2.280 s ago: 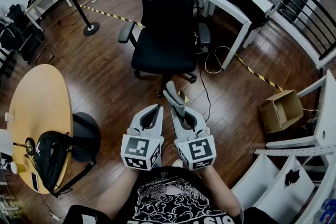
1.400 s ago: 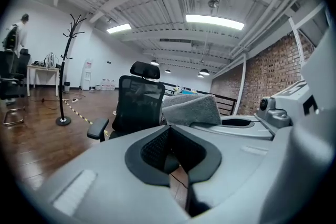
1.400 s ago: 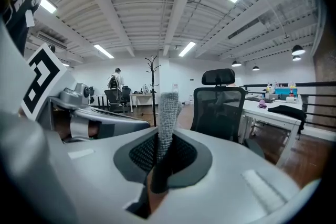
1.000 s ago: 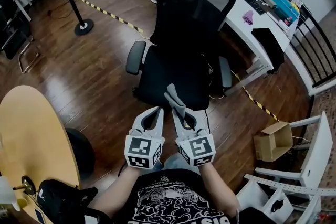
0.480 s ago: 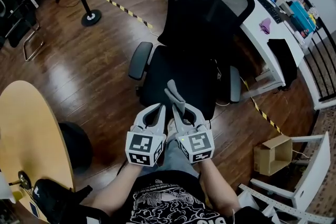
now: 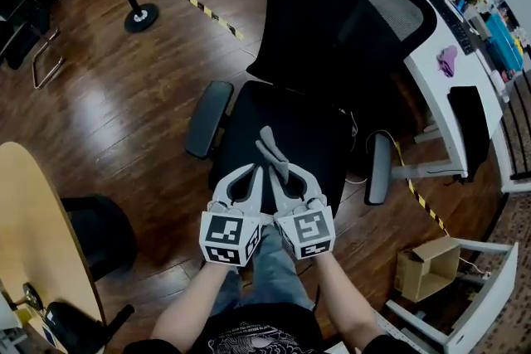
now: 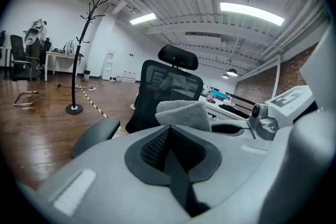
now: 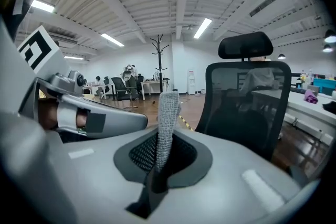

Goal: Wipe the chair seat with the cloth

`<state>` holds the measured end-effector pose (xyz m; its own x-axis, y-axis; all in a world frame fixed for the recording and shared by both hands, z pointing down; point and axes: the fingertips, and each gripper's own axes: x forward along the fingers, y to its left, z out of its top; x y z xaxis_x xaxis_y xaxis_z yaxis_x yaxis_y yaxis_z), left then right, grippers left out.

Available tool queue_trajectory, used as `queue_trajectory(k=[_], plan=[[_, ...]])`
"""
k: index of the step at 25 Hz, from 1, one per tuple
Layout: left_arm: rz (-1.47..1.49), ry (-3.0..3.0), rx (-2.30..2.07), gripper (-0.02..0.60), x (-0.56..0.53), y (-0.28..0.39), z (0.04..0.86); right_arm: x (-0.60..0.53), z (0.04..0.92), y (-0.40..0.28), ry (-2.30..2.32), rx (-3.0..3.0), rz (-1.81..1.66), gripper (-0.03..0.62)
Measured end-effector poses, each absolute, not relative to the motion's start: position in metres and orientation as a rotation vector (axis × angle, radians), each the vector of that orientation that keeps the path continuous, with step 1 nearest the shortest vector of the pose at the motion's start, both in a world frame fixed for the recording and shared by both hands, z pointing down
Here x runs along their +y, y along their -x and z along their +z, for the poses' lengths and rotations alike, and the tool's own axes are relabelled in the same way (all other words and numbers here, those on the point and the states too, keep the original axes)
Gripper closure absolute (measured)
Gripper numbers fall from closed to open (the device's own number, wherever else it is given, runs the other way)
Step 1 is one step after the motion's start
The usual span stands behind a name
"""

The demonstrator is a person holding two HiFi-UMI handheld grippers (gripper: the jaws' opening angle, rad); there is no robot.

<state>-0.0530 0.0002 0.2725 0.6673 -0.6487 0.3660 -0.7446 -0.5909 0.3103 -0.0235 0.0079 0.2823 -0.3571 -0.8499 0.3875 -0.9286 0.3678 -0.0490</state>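
1. Compared with the earliest head view, the person has closed on the office chair: both grippers, then held over bare floor well short of it, now hang over the front part of the chair seat (image 6: pixel 286 122).
2. Left gripper (image 6: pixel 254 172): jaws pressed together with nothing between them, as its own view shows.
3. Right gripper (image 6: pixel 280 175): jaws pinched on the grey cloth (image 8: pixel 168 113), which stands up out of the jaw tips as a narrow folded strip. In the head view it sits above the seat, and contact with the seat is not evident.
4. Step in hand, as judged: bringing the cloth down to begin wiping.
   - The free end should be lowered until it lies flat on the seat, so that the fabric, not the jaw tips, meets it.
   - Strokes are best run from the backrest (image 6: pixel 348 21) side toward the front edge, overlapping, between the two armrests.
   - A firm pinch is needed, since dragging may pull the cloth loose.
   - The empty gripper could steady the chair, which may roll or swivel.
5. Counts: one chair, one seat, one cloth, two grippers, and two armrests, one on the near side (image 6: pixel 207 118) and one on the desk side (image 6: pixel 377 168).
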Motion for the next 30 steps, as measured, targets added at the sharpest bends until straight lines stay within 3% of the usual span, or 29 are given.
queue_trajectory(k=[19, 30], plan=[[0.372, -2.282, -1.135, 0.577, -0.105, 0.020, 0.397, -0.146, 0.446, -0.020, -1.338, -2.276, 0.383, 0.583], [0.383, -2.189, -1.075, 0.577, -0.112, 0.021, 0.445, -0.251, 0.558, -0.052, -1.135, -2.139, 0.332, 0.583]])
